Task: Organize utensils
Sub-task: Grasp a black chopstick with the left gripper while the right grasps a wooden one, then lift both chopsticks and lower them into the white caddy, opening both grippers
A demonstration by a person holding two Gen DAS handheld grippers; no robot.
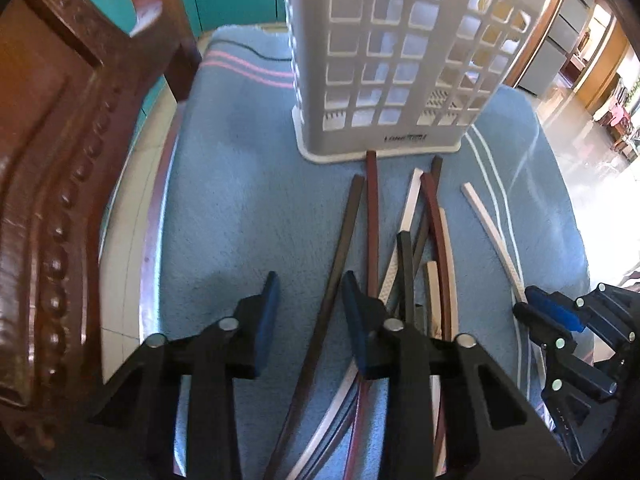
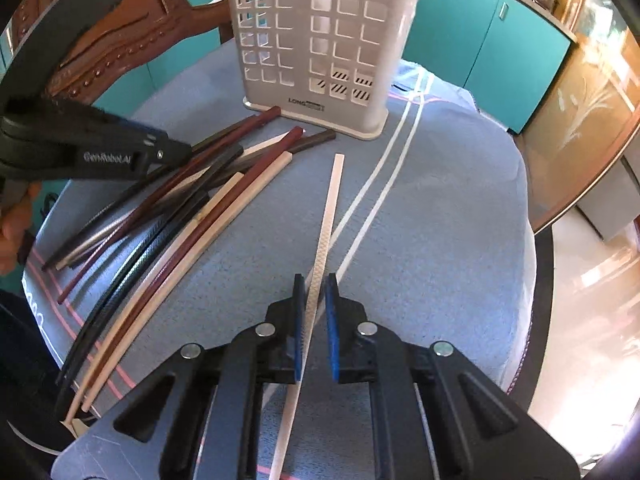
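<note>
Several chopsticks point(image 1: 430, 216) in dark brown, maroon, black and cream lie in a loose pile point(image 2: 180, 200) on a blue towel point(image 1: 240, 200), in front of a white lattice utensil holder point(image 1: 384, 60) point(image 2: 320, 40). My left gripper point(image 1: 312, 308) hangs low over the pile's left edge. It is open, with one dark brown chopstick point(image 1: 340, 240) lying untouched between its fingers. My right gripper point(image 2: 315, 312) is shut on a white textured chopstick point(image 2: 330, 208), which lies apart to the right of the pile. The right gripper point(image 1: 532, 304) also shows at the right edge of the left wrist view.
A carved wooden chair point(image 1: 60, 160) stands close on the left of the round table. Teal cabinets point(image 2: 480, 40) line the back. The towel point(image 2: 420, 220) has white stripes to the right of the held chopstick. A hand point(image 2: 12, 220) holds the left gripper point(image 2: 176, 151).
</note>
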